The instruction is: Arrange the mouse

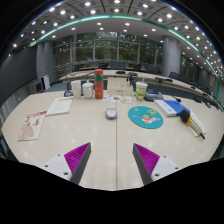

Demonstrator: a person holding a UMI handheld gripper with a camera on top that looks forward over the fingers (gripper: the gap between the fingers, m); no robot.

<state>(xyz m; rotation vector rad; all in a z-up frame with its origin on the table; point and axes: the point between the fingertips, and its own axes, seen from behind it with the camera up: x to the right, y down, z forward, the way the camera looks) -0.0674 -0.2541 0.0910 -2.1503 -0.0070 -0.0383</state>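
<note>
A small grey mouse [111,113] lies on the beige table [100,140], well beyond my fingers and just left of a round teal mouse pad [145,117]. My gripper [112,160] is open and empty, held above the near part of the table. Its left magenta pad [76,156] and right magenta pad [148,158] stand wide apart with only bare table between them.
A red-capped bottle [99,84], a cup [141,90] and small containers stand at the far side. Papers [60,105] and a booklet [32,126] lie to the left. Books and pens [178,110] lie to the right. Office desks stand behind.
</note>
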